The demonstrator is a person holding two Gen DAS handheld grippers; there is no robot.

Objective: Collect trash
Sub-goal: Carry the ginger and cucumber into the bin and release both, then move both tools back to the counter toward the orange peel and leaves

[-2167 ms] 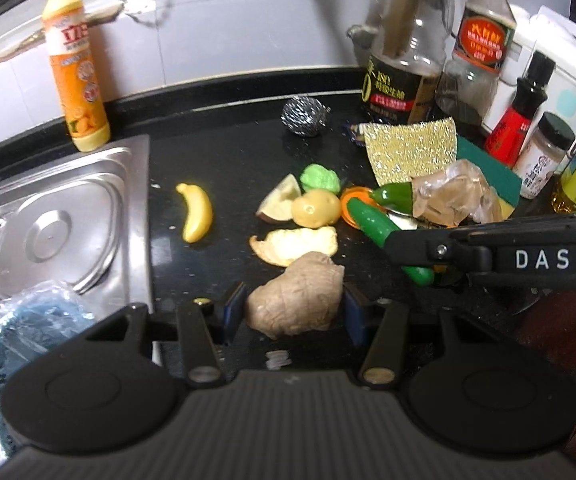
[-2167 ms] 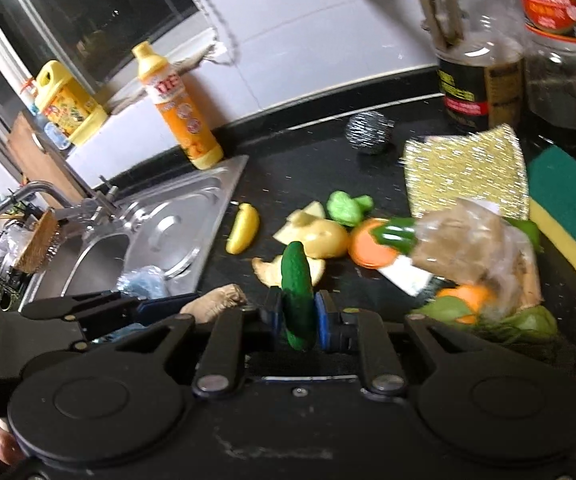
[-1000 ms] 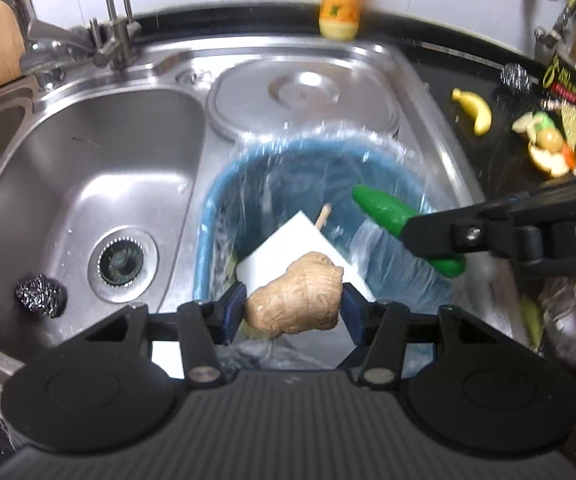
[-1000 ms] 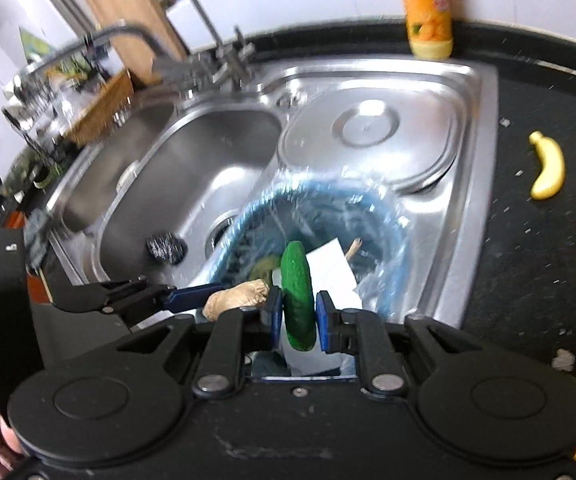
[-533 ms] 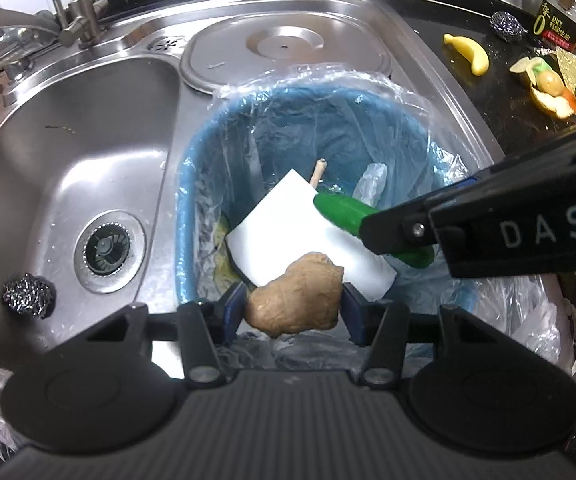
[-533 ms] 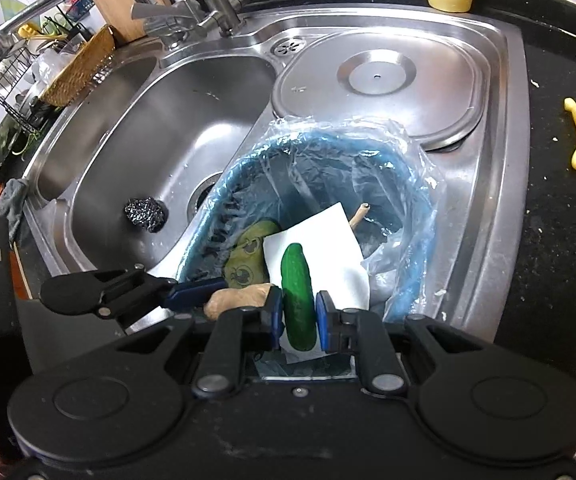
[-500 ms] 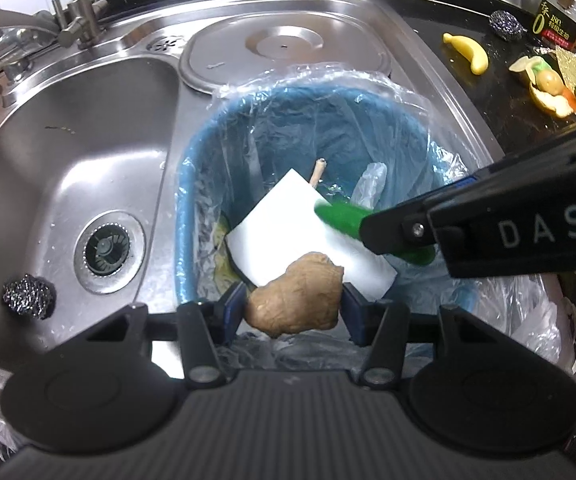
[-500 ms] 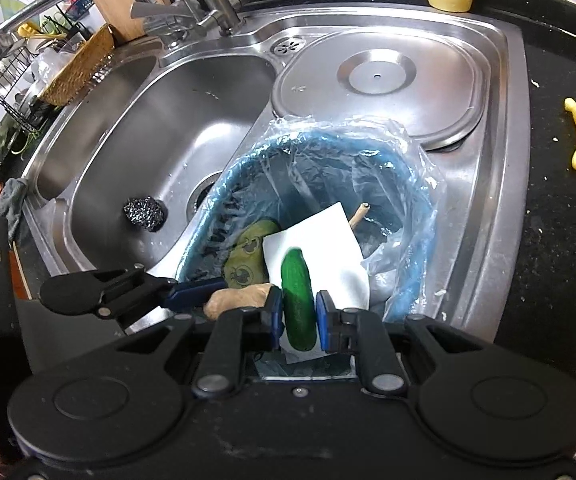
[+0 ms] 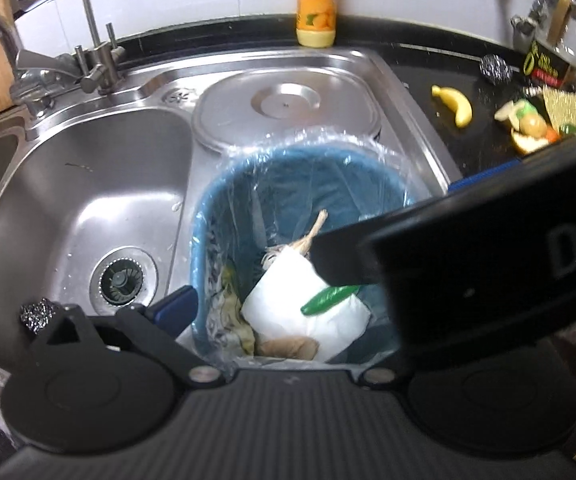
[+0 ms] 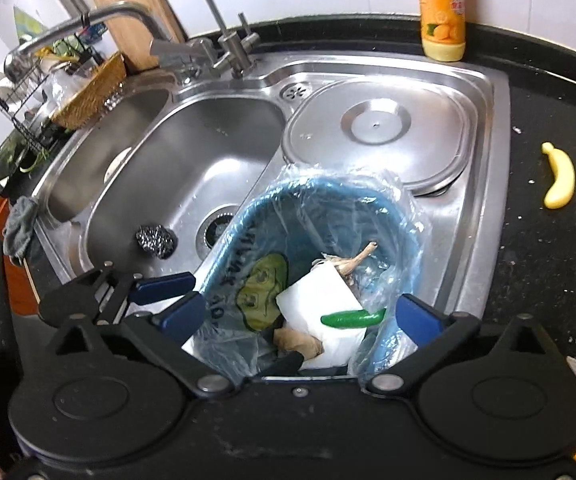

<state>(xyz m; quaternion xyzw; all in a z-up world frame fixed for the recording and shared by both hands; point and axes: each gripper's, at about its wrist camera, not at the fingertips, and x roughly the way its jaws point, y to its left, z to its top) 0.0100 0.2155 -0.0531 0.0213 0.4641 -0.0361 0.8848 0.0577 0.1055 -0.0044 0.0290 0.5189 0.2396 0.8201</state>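
**Both grippers spread over the lined bin, scraps lying inside**

Leftmost, the bare steel sink basin [image 10: 191, 160] holds only a dark steel-wool scourer [image 10: 155, 241] beside its round drain [image 9: 123, 280]. Right of it stands the blue plastic bin lined with a clear bag [image 9: 207, 216]. Inside lie a white square sheet [image 10: 320, 300], a small green cucumber-shaped piece [image 10: 352, 318] resting across that sheet, a knobbly brown ginger root [image 10: 298, 342] at the near edge, and a pale dry stalk [image 10: 354, 262] farther back.

The left gripper [image 9: 288, 320] has its jaws opening, with nothing pressed between them; only its blue left pad [image 9: 175, 308] shows, the other side being hidden behind the black body of the right gripper [image 10: 296, 316]. That gripper's jaws are opening too, its blue pads wide apart above the bin and clear of the cucumber piece below.

The right wrist view alone shows a yellow-green printed wrapper [image 10: 263, 292] against the bin's inner wall and, far left, a wire rack with a woven basket [image 10: 91, 92]. The left wrist view alone shows the heap of peels and toy produce [image 9: 528, 128] near a gold scrubbing pad [image 9: 568, 108] on the black counter [image 9: 488, 148].

Farther right, a round-cornered steel lid [image 10: 376, 128] sits behind the bin, an orange bottle [image 10: 442, 8] stands at the wall, and a yellow toy banana [image 10: 560, 176] lies alone on open counter, well apart from the sink's edge.
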